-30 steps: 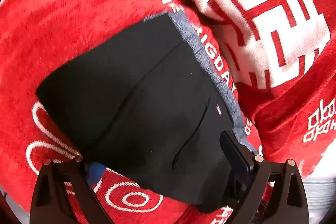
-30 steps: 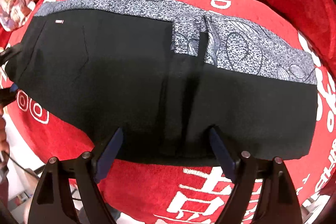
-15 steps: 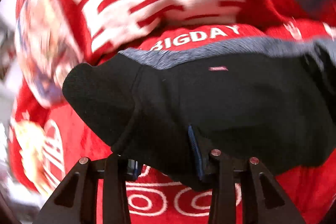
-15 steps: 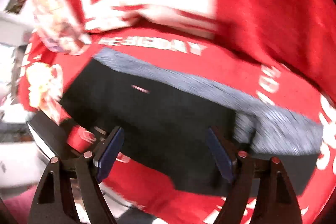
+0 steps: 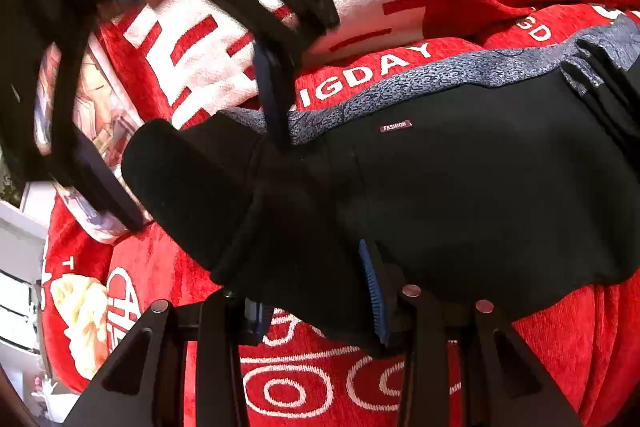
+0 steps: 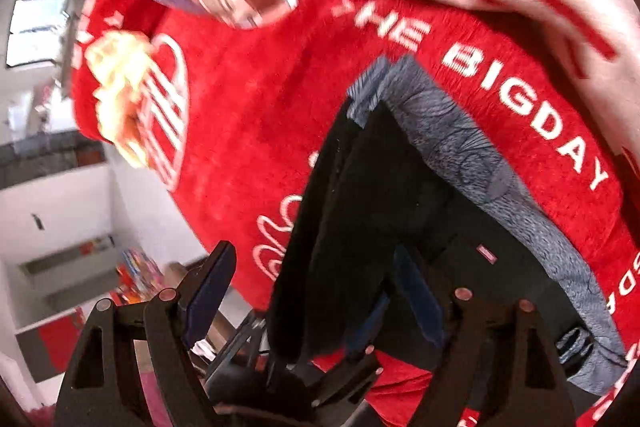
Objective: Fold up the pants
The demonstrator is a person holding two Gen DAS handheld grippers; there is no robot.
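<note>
On red blanket | pants: black, lying flat, 1 end now lifted | left gripper: pinching that end, narrowed since 1 s ago | right gripper: spread, swung across to same end | fold starting.

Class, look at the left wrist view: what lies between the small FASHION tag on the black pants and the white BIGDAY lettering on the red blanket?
In the left wrist view, the pants' grey patterned band separates the FASHION tag from the BIGDAY lettering.
</note>
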